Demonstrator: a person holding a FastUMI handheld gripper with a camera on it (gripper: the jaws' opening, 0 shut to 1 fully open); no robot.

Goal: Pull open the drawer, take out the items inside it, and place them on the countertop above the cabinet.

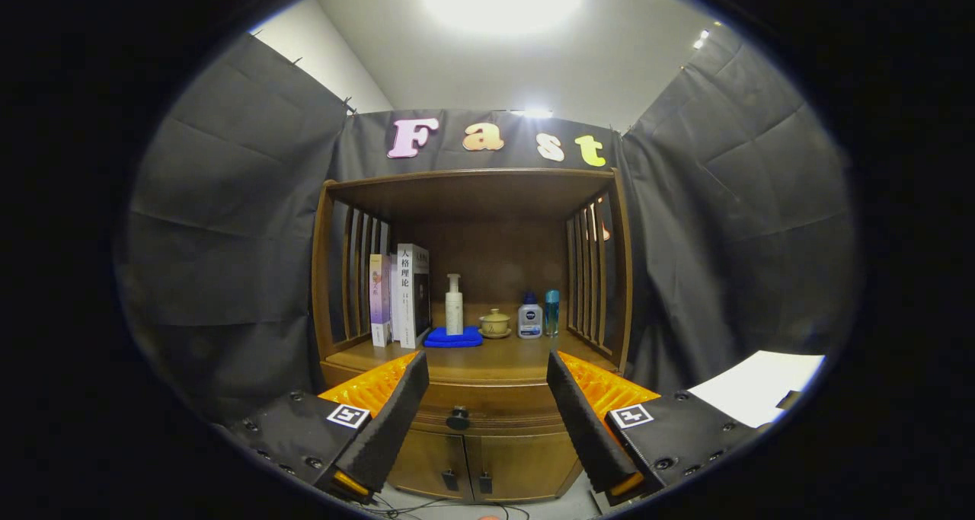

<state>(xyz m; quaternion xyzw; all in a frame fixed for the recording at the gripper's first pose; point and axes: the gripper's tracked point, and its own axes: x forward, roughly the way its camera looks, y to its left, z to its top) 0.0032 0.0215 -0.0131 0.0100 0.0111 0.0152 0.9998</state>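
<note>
A brown wooden cabinet (472, 291) stands straight ahead. Its drawer (495, 412) is closed and carries a dark round knob (458, 418) in the middle of its front. Above the drawer lies the countertop (487, 358), roofed by a wooden top. My gripper (487, 421) is open, its fingers spread wide to either side of the knob and still short of it, with nothing between them. What the drawer holds is hidden.
On the countertop stand books (400, 295) at the left, a white pump bottle (454, 305) on a folded blue cloth (453, 338), a small lidded pot (494, 323), and two bottles (537, 316). Two lower cabinet doors (476, 463) sit under the drawer. A white sheet (762, 387) lies at the right.
</note>
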